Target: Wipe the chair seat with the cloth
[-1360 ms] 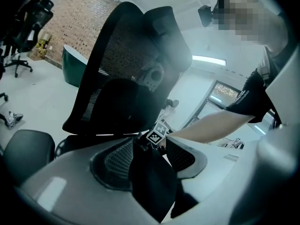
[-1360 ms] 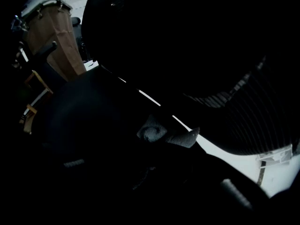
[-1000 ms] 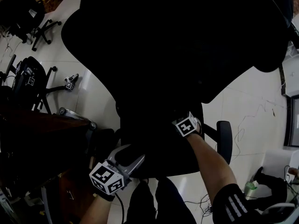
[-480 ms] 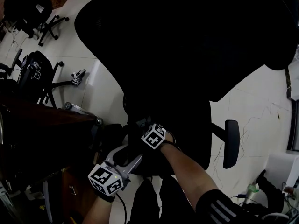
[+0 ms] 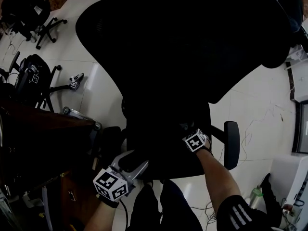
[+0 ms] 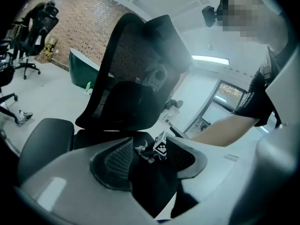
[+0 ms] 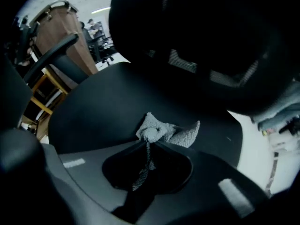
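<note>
A black office chair fills the head view, its seat (image 5: 159, 150) below the big backrest (image 5: 192, 37). My right gripper (image 5: 190, 134) sits low on the right side of the seat, shut on a bunched grey cloth (image 7: 166, 131) that lies pressed against the black seat (image 7: 108, 107). My left gripper (image 5: 131, 163) is at the seat's front edge, jaws apart with the dark edge between them. From the left gripper view the cloth (image 6: 143, 153) and the right gripper's marker cube (image 6: 161, 147) show just beyond my left gripper (image 6: 149, 144).
The chair's armrests (image 5: 232, 143) (image 5: 109, 141) flank the seat. A dark wooden desk (image 5: 43, 138) stands close on the left. Other black chairs (image 5: 29, 76) (image 5: 24, 8) stand at the upper left, with a small marker object (image 5: 73, 83) on the tiles. Cables (image 5: 260, 124) trail at the right.
The right gripper with the cloth swept left across the seat, then back to the seat's right side. The left gripper has stayed at the front edge.
</note>
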`<state>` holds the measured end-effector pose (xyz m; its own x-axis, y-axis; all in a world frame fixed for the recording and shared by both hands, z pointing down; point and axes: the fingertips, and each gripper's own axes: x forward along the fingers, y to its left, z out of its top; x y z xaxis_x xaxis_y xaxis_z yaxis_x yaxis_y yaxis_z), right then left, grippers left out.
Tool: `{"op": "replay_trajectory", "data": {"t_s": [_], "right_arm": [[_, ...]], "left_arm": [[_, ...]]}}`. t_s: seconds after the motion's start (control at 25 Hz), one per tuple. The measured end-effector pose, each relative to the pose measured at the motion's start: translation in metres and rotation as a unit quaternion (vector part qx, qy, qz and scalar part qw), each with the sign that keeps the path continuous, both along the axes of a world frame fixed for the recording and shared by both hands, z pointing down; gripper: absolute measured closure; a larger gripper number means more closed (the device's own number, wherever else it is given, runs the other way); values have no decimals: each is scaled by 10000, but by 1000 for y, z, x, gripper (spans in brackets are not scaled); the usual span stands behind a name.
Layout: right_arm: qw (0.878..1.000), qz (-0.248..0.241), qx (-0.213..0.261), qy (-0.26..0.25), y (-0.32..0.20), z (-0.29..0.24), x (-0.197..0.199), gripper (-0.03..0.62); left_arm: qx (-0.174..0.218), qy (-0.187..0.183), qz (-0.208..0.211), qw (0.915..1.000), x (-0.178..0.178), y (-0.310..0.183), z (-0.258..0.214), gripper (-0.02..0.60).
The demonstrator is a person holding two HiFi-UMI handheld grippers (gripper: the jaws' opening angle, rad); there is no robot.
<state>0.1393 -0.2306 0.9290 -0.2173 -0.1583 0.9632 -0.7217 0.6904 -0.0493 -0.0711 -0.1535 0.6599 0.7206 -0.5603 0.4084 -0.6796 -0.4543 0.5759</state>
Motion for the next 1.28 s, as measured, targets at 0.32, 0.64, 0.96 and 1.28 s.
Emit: {"op": "replay_trajectory", "data": {"t_s": [0.32, 0.64, 0.96, 1.28], "right_arm": [[9985, 279, 114, -453, 0, -30, -16, 554], [9705, -1939, -42, -1434, 104, -45, -228, 553], [9774, -1843, -297, -989, 121, -8, -186, 553], [9958, -832, -352, -169, 108, -6, -24, 554]], "left_arm": [[-43, -82, 119, 9999, -1, 15, -2, 339], [-136, -250, 52, 9996, -22, 36, 2, 339], [-274, -242, 31, 9993, -22, 54, 13, 337], [-261, -129, 206, 9994, -9, 63, 7, 338]]}}
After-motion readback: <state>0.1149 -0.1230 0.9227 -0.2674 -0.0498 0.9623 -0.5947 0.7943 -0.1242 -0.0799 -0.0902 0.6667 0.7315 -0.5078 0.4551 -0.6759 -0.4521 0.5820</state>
